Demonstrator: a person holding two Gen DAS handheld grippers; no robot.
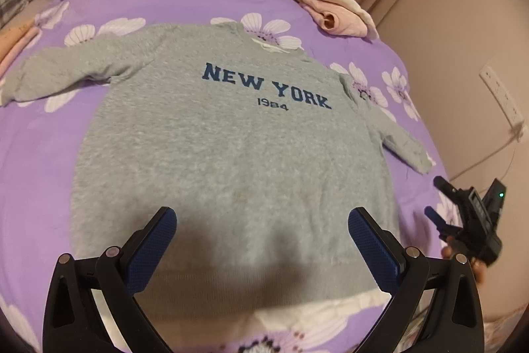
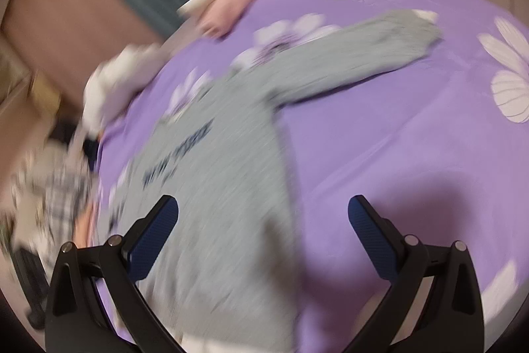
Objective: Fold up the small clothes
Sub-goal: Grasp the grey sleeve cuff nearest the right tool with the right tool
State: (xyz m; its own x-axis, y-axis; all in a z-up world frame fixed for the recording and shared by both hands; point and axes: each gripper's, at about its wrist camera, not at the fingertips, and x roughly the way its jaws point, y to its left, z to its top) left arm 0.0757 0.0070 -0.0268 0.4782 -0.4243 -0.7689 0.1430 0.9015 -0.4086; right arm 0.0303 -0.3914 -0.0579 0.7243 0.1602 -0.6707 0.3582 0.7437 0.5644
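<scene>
The grey sweatshirt (image 1: 231, 148) lies flat and face up in the middle of the bed (image 1: 39, 154), its "NEW YORK 1984" print showing, both sleeves spread out to the sides and the hem toward the near edge. No fold has been made in it yet, so this garment appears to be at its very start: sleeves and body all remain to be folded. A pink garment (image 1: 334, 15) already sits bundled near the far right corner of the bed, likely finished work. The left gripper (image 1: 261, 220) hovers over the hem with its jaws released and wide apart, grasping nothing. The right gripper (image 2: 263, 214), in a blurred view, hangs above the sweatshirt's side edge below the right sleeve (image 2: 347, 58), jaws likewise released and empty.
</scene>
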